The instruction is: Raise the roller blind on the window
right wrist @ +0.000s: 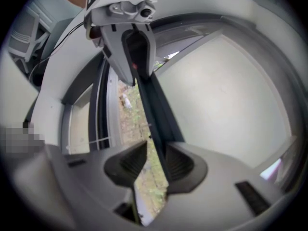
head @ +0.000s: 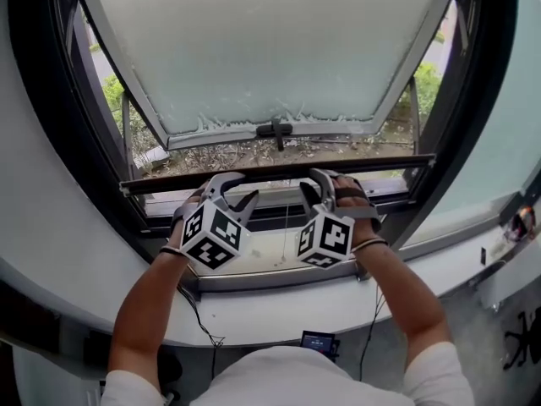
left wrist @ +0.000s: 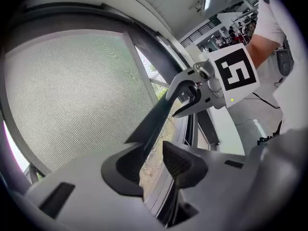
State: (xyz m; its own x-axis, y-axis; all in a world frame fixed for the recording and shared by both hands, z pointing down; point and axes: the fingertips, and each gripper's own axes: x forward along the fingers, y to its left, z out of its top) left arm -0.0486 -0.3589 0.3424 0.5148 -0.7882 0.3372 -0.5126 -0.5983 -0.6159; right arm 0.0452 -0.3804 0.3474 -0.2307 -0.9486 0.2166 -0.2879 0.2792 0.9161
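Two grippers astride blind's bottom bar

Daylight glows through the roller blind — gripper views bulge fisheye-style, corners black, the right one blurred

The roller blind runs past the head view's top edge, so its roll is out of sight. Its dark bottom bar is partly hidden behind the left claw and the right claw. In the left gripper view, the far figures are too small to tell apart.
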